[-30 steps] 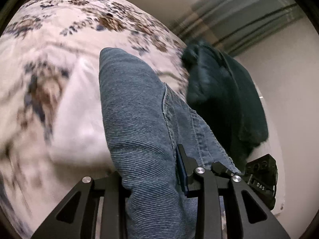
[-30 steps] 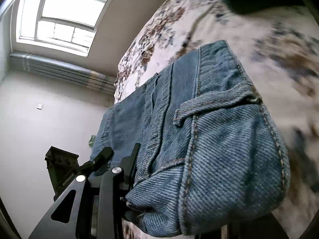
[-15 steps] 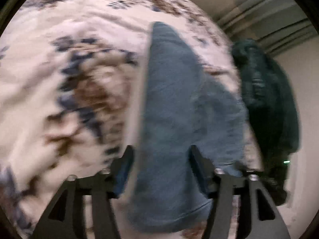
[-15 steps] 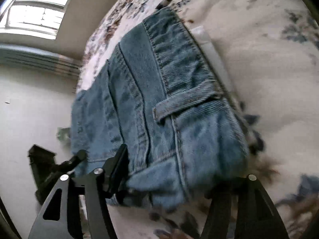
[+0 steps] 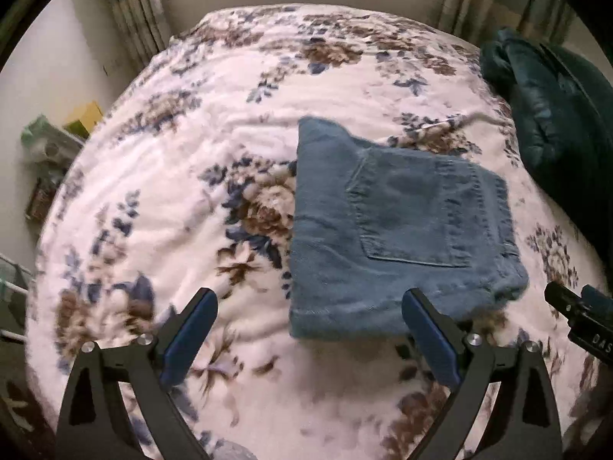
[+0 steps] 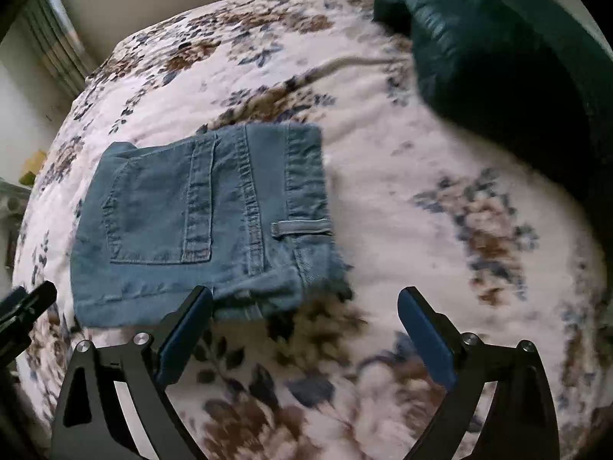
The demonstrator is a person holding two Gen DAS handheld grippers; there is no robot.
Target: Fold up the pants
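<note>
Both grippers have let go of the jeans, which now lie folded on the bedspread.
Left wrist view: left gripper [image 5: 308, 320] jaws opening wide, empty, jeans [image 5: 398, 230] flat on the floral bedspread [image 5: 172, 191]. Right wrist view: right gripper [image 6: 304, 320] jaws likewise opening, empty, above the jeans' [image 6: 199, 222] near edge, apparently clearing the finished fold.
</note>
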